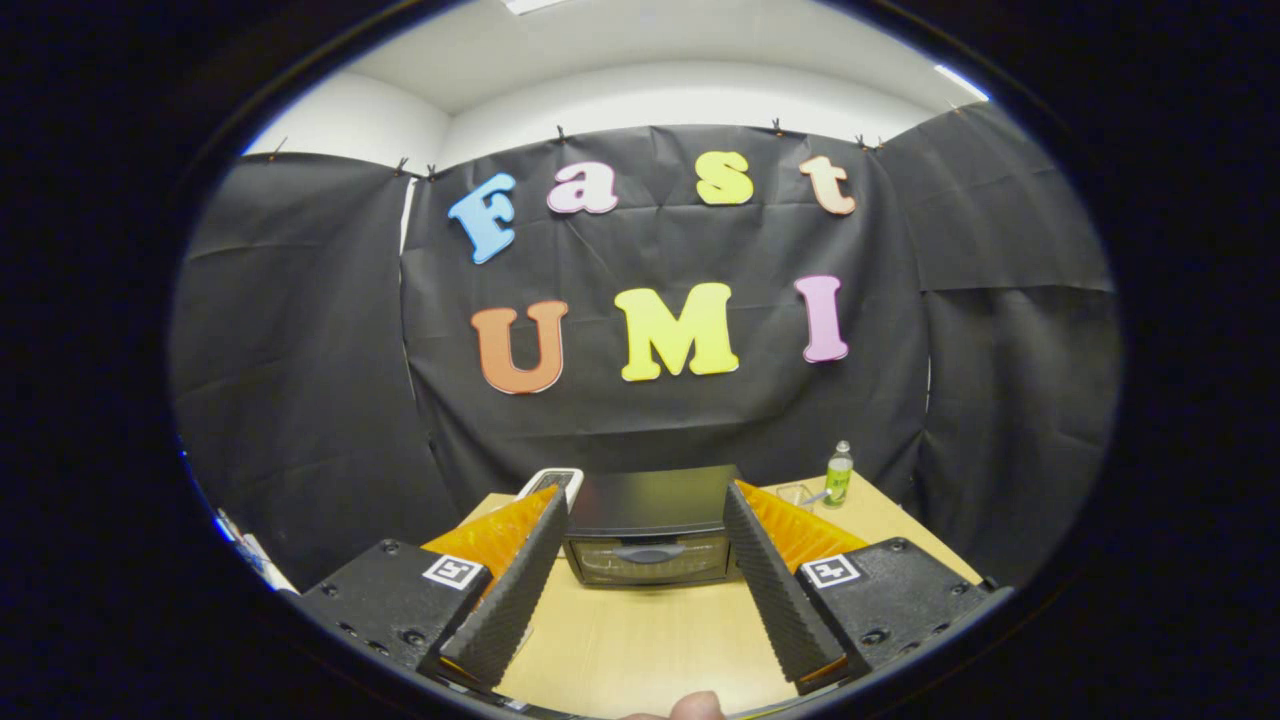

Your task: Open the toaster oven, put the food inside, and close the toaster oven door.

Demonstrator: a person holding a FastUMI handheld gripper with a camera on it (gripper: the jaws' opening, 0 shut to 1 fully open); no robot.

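Gripper view: gripper (645, 500) jaws apart, empty; closed toaster oven (650, 527) just ahead, between them.

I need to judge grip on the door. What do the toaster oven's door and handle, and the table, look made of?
Toaster oven: door looks like glass, faintly reflective; handle seems smooth plastic or metal, unclear. Table: pale wood-grain, likely laminate. The gripper is open, fingers apart before the oven.

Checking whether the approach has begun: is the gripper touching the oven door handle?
Apart. The gripper view shows the open gripper held back, with bare table between its fingers and the oven handle.
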